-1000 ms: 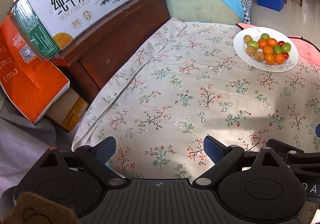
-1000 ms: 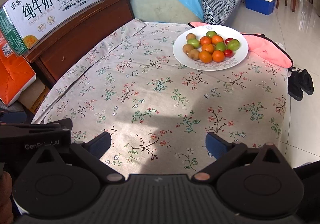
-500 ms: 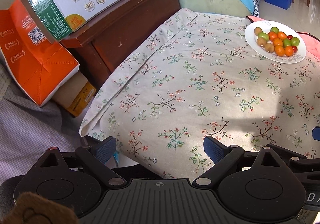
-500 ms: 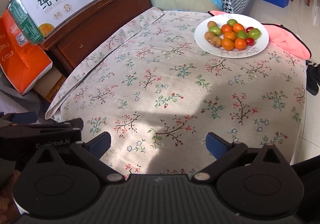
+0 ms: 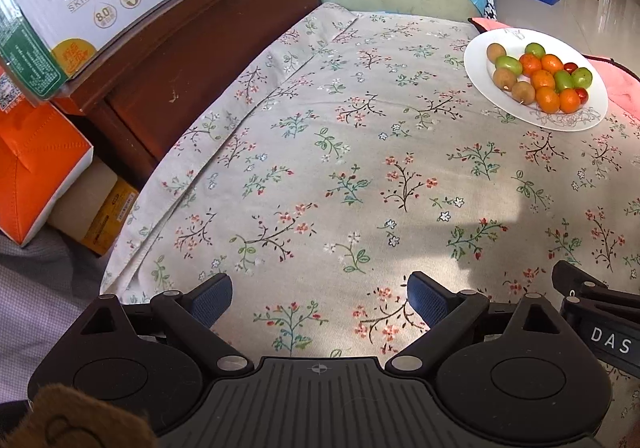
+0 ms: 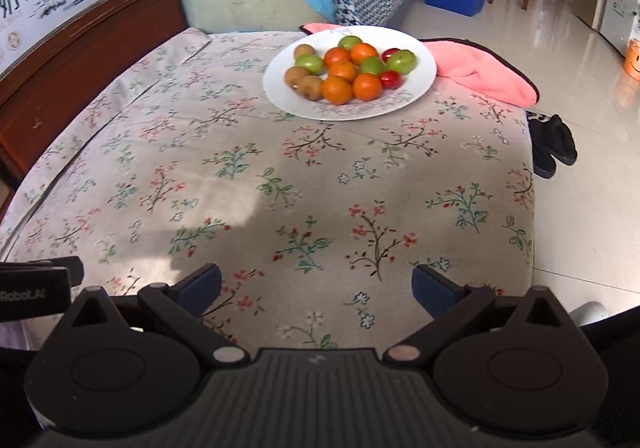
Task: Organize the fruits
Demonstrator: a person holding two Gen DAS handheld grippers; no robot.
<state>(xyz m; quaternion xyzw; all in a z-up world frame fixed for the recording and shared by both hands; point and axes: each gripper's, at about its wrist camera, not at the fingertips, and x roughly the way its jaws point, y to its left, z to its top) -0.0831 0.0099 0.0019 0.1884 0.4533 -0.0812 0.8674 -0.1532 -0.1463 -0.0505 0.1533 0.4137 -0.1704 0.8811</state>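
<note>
Both tongs, L [image 5: 320, 298] & R [image 6: 316, 282], wide open, empty, low over bench. Fruit [image 6: 346, 66] heaped on plate [image 6: 420, 88], well ahead of R, ahead-right of L. Sorted or not: can't tell.

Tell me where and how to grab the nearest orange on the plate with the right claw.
Take the near orange across its round middle, coming down from above and the near side. It sits at the pile's front edge, with bare plate before it. A kiwi and another orange flank it closely, so put one finger in front and one behind. The right claw is open wide enough, I'd judge.
</note>
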